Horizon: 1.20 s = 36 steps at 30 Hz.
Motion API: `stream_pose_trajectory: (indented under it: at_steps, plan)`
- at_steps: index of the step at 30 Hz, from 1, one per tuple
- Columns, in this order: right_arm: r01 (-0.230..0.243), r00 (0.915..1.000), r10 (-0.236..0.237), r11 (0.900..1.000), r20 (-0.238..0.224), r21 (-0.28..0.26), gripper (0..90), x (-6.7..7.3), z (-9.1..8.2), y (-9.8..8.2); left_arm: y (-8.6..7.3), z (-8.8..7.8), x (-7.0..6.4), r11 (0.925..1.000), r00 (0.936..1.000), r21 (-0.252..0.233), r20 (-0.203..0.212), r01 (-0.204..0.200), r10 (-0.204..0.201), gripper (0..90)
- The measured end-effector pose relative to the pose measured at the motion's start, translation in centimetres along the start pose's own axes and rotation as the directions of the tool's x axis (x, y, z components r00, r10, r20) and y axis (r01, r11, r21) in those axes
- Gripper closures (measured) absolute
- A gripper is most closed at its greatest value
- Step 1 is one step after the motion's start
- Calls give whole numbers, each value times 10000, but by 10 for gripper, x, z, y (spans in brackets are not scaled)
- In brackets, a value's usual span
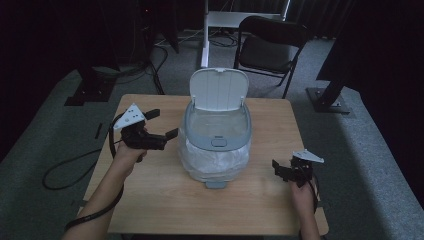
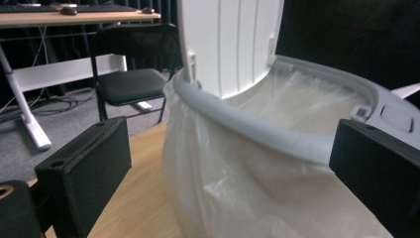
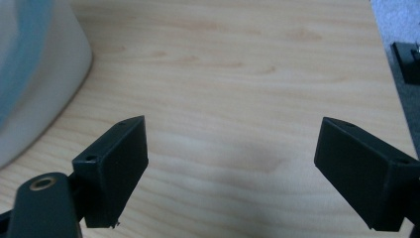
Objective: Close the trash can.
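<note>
Your small grey-rimmed bin lined with a white plastic bag (image 1: 216, 150) stands at the centre of the light wooden table (image 1: 165, 205), its white ribbed lid (image 1: 219, 89) swung up and leaning back toward twelve o'clock; a grey foot pedal (image 1: 215, 184) juts from its base at six o'clock. Your left gripper (image 1: 165, 123) sits at nine o'clock of the bin, near it but apart, jaws spread wide and holding nothing; in the left gripper view the bag's bulging side (image 2: 233, 188) and the grey rim (image 2: 257, 131) fill the space between the jaws, though contact cannot be told. Your right gripper (image 1: 280, 170) rests low at four o'clock of the bin, well apart from it, jaws likewise released and empty over bare wood (image 3: 233, 99); the bin's pale wall (image 3: 34, 89) shows at ten o'clock in the right gripper view. A black folding chair (image 1: 270, 47) stands on the floor beyond the table at one o'clock.
</note>
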State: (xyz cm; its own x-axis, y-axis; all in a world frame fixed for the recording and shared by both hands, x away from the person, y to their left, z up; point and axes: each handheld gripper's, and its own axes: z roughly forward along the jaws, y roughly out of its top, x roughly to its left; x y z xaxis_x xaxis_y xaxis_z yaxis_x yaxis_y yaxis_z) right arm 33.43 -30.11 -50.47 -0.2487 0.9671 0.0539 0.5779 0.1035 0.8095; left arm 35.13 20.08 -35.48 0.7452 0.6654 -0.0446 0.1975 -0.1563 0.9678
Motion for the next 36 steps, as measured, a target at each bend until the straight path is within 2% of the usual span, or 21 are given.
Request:
stream_pose_trajectory:
  at_steps: [5,10,16,21,30,33,36]
  plan:
    - [40,9999,-44,9996,-133,-287,128,4,-4,10,-8,-4,4,9998,9999,171,-58,114,-113,36]
    - [82,9996,-97,9983,-263,-569,128,8,-9,26,-28,-10,12,9987,9983,371,-482,341,-323,36]
    - [178,9987,-224,9950,-457,-984,129,12,-15,45,-50,-14,20,9944,9964,996,-796,355,-276,36]
    - [243,9976,-321,9918,-608,-1256,129,16,-17,61,-63,-17,24,9909,9945,1244,-969,518,-398,36]
    - [202,9945,-373,9851,-977,-1709,129,24,-20,85,-90,-17,31,9784,9905,1854,-1184,913,-700,36]
    - [239,9936,-424,9847,-1045,-1725,129,26,-21,93,-97,-17,32,9753,9862,2007,-1537,920,-614,37]
    - [215,9926,-435,9819,-1131,-1884,129,27,-23,101,-104,-17,33,9704,9825,2078,-1632,1233,-899,37]
